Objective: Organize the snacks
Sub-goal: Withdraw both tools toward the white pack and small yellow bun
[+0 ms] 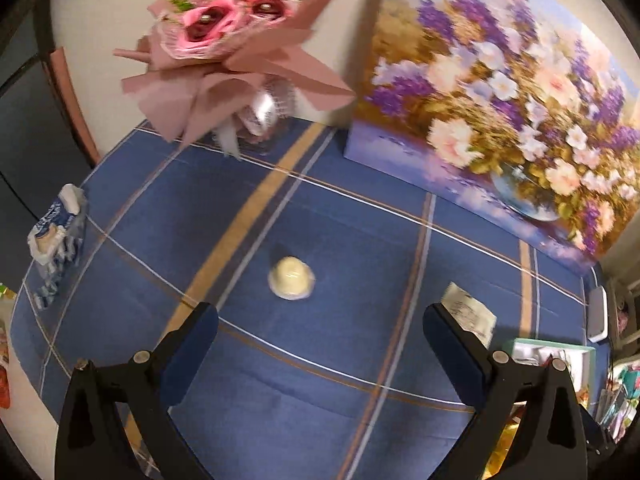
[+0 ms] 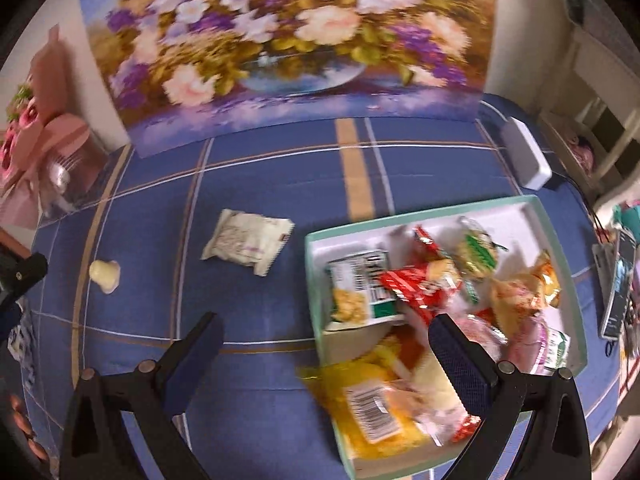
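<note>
Both tongs, left (image 1: pixel 320 322) and right (image 2: pixel 326 332), gape empty; small round wrapped snack (image 1: pixel 291 278) left of the snack box (image 2: pixel 560 216) looks light, soft, crinkly-slippery, best pinched across its middle.

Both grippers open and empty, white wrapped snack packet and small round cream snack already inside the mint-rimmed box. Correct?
Not quite. The white wrapped snack packet and small round cream snack lie on the blue checked tablecloth, outside the mint-rimmed box, as the right wrist view shows. The left gripper and right gripper have open, empty jaws.
</note>
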`<state>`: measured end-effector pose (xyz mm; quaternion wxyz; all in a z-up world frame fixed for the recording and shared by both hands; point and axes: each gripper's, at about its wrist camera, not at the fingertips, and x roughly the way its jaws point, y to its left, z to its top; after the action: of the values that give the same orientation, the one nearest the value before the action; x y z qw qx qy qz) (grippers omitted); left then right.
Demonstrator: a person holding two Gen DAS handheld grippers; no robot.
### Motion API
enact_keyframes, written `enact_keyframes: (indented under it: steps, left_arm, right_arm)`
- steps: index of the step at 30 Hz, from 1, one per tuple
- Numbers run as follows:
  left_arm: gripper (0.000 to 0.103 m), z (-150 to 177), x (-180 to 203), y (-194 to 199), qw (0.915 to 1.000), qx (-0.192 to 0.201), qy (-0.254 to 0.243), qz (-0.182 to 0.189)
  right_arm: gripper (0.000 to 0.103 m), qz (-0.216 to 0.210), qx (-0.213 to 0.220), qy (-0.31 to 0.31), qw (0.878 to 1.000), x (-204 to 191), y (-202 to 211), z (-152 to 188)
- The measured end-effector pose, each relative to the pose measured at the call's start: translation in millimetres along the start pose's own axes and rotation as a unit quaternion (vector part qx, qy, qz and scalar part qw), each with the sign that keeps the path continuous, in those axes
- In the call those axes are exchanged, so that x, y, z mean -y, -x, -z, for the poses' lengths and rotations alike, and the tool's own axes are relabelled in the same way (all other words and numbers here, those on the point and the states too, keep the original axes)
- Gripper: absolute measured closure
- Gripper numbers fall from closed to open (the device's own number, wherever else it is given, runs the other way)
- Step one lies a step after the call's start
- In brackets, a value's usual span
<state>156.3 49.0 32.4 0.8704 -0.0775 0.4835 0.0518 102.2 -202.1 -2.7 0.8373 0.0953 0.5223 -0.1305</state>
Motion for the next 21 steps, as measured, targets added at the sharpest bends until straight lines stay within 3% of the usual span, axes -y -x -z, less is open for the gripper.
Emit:
enact_keyframes:
  steps: [10,21]
  left_arm:
    - [0.001,-12.2,-49.1,-20.8,0.9982,-0.022,0.056,0.008]
    - [0.001,-22.9,-61.6,-61.1,0.9957,-0.053,0.069,0.033]
  right_arm:
    - [0.000,-0.040,-0.013,0.011,0.999,-32.2,-18.0,-9.7]
    - [0.000,-0.064,-0.023,0.005,0.998,-56.2,-46.3,-31.7]
